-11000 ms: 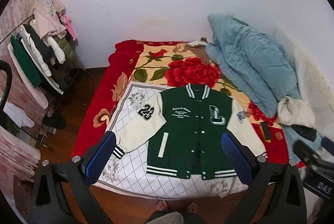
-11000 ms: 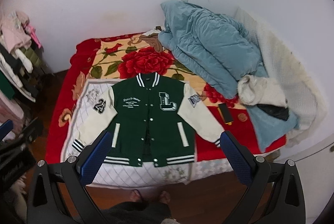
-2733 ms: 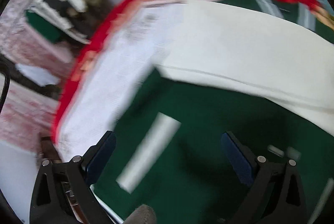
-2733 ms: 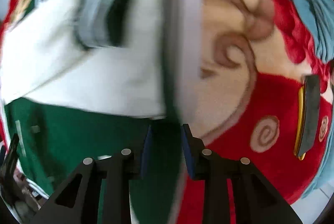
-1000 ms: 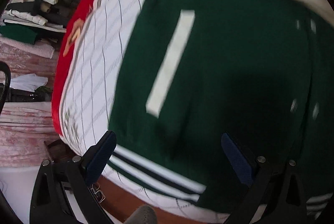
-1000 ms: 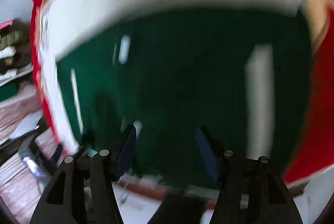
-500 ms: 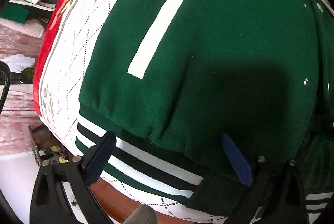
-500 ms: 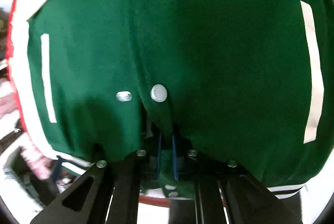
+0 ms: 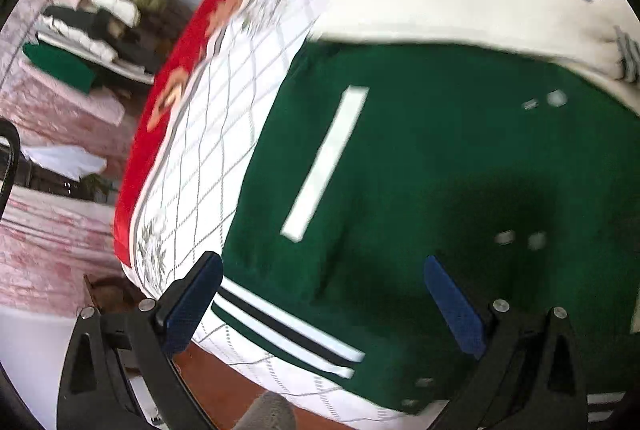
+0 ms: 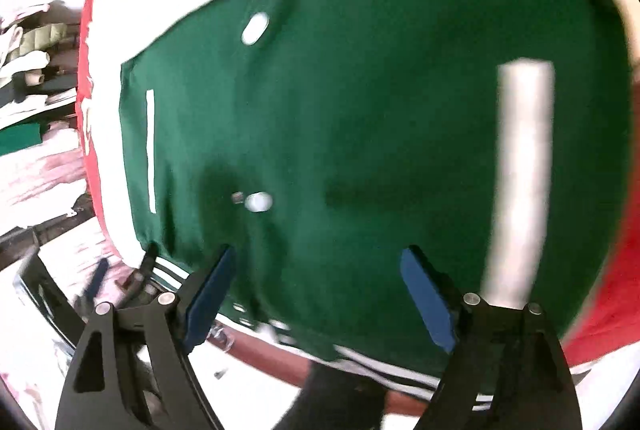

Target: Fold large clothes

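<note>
A green varsity jacket [image 9: 440,157] lies flat on the bed, its cream sleeves [image 9: 460,9] folded across the chest. Its striped hem [image 9: 288,326] is at the near edge. My left gripper [image 9: 324,306] hovers open above the hem's left part, nothing between its blue pads. In the right wrist view the jacket [image 10: 360,117] fills the frame, with snap buttons [image 10: 258,201] down its front. My right gripper [image 10: 316,294] is above the hem, its jaws opening, pads clear of the cloth.
The jacket rests on a white quilted cover [image 9: 208,133] over a red floral blanket [image 9: 172,69]. A rack of folded clothes [image 9: 92,29] stands at the left. Brown floor [image 9: 224,382] shows below the bed edge, with a person's foot [image 9: 272,414] there.
My right gripper was shut on the jacket's front edge near the hem and has let go and opened. Both grippers have pulled back, so more of the jacket shows.
</note>
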`<state>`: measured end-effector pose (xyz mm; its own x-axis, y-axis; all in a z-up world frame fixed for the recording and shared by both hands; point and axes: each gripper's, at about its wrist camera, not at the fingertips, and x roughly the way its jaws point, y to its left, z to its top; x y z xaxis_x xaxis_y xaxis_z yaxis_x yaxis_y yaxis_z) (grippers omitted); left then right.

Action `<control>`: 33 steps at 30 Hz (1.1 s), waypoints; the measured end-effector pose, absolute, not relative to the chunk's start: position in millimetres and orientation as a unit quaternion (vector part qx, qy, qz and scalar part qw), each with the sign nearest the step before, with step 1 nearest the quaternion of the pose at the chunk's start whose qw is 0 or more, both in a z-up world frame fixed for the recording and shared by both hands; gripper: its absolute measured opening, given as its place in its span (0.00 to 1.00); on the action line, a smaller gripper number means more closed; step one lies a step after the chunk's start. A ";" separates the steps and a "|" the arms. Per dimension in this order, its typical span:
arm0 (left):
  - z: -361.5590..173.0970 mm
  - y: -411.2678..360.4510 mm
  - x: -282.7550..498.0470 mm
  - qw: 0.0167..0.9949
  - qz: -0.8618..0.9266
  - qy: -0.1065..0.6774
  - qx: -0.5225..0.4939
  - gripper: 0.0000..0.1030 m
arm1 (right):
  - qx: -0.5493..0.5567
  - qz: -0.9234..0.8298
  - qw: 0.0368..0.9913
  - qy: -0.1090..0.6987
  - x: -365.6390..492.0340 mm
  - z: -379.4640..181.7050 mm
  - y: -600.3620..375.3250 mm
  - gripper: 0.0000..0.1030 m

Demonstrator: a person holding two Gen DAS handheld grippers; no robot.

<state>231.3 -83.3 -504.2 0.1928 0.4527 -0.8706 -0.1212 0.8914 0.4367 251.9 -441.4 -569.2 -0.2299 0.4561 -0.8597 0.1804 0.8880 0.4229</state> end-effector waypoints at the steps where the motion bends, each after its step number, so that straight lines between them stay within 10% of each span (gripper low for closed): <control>1: -501.6 -93.3 231.7 0.761 0.189 0.605 0.139 1.00 | 0.209 0.117 0.590 0.771 263.4 -578.2 -459.3 0.83; 5: -494.2 -164.6 214.8 0.758 0.196 0.600 0.167 1.00 | 0.195 0.101 0.611 0.760 259.0 -572.7 -539.2 0.99; 17: -559.4 -410.2 125.0 0.709 0.130 0.612 0.324 1.00 | 0.108 0.018 0.625 0.773 252.0 -597.3 -689.8 0.99; 33: -597.7 -343.8 186.9 0.692 0.293 0.557 0.354 1.00 | 0.152 0.037 0.606 0.780 274.1 -627.3 -699.8 0.99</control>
<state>186.9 -343.8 -597.7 0.2082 0.7998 -0.5630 -0.0115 0.5776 0.8162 274.1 -699.8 -627.3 -0.2186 0.2821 -0.9342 0.1930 0.9509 0.2420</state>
